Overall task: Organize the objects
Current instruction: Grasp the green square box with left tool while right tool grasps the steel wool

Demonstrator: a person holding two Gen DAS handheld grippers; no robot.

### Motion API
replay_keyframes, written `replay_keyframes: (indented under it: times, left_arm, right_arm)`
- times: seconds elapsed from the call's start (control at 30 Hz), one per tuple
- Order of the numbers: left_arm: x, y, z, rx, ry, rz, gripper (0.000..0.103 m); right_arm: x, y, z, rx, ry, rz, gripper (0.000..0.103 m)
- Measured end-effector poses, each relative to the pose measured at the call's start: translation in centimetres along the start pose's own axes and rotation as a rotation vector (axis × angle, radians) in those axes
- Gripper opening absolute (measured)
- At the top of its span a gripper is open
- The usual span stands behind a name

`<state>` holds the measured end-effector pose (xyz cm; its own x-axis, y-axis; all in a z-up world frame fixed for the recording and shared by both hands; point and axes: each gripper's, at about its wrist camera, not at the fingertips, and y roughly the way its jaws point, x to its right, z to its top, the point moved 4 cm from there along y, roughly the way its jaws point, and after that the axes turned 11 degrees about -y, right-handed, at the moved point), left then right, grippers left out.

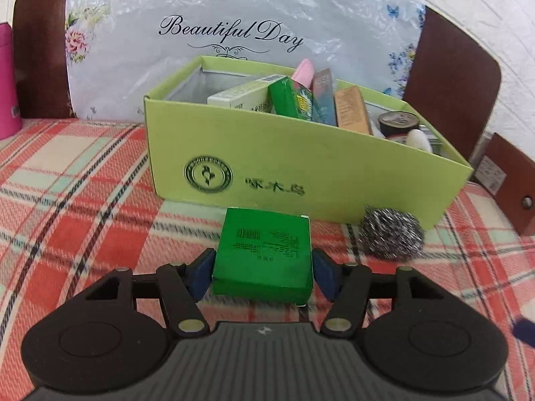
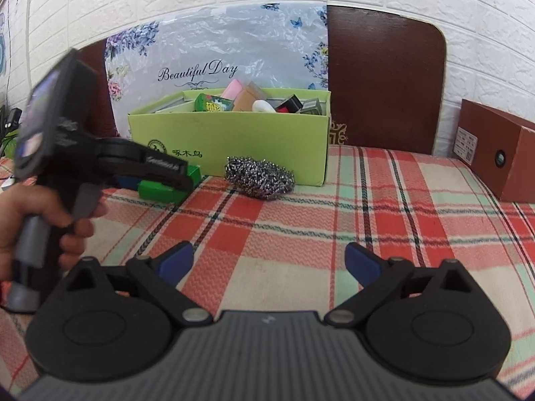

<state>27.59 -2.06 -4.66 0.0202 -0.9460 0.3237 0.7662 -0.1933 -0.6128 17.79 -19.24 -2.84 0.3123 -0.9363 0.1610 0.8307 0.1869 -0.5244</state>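
A small green box lies flat on the plaid cloth, barcode side up, just in front of the lime-green cardboard box. My left gripper is shut on it, one blue pad pressed against each side. The right wrist view shows the same green box under the left gripper, which a hand holds. A steel wool scourer rests against the lime box's front wall, to the right of the green box. Lower and nearer, my right gripper stands open over bare cloth with nothing between its fingers.
The lime box holds several small cartons, a jar and a white bottle. Behind it a flowered plastic bag leans on a dark headboard. A brown box sits at the far right and a pink bottle at the far left.
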Motion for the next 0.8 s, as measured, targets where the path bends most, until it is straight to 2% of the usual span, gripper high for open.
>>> replay_keyframes:
  times: [0.2, 0.43, 0.5, 0.6, 0.73, 0.8]
  left_arm:
    - [-0.3, -2.4, -2.4, -0.014, 0.009, 0.0, 0.064]
    - [-0.4, -3.3, -3.4, -0.021, 0.011, -0.011, 0.064]
    - [-0.5, -3.3, -3.4, -0.025, 0.011, -0.015, 0.064]
    - [-0.6, -3.3, -3.4, -0.03, 0.008, -0.017, 0.064]
    - [-0.4, -3.5, -3.5, -0.034, 0.008, -0.01, 0.064]
    - [-0.3, -3.8, -3.7, -0.041, 0.006, -0.014, 0.064]
  right_arm:
    - [0.7, 4.8, 2.8, 0.015, -0.077, 0.015, 0.072]
    - [-0.2, 9.4, 4.6, 0.032, -0.189, 0.024, 0.069]
    - [-0.4, 10.1, 4.6, 0.006, -0.191, 0.043, 0.04]
    - [-0.6, 9.6, 4.0, -0.008, -0.176, 0.027, 0.029]
    - [-0.2, 7.7, 3.4, -0.065, -0.098, 0.026, 0.023]
    - [0.0, 6.3, 3.0, -0.098, -0.032, 0.056, 0.019]
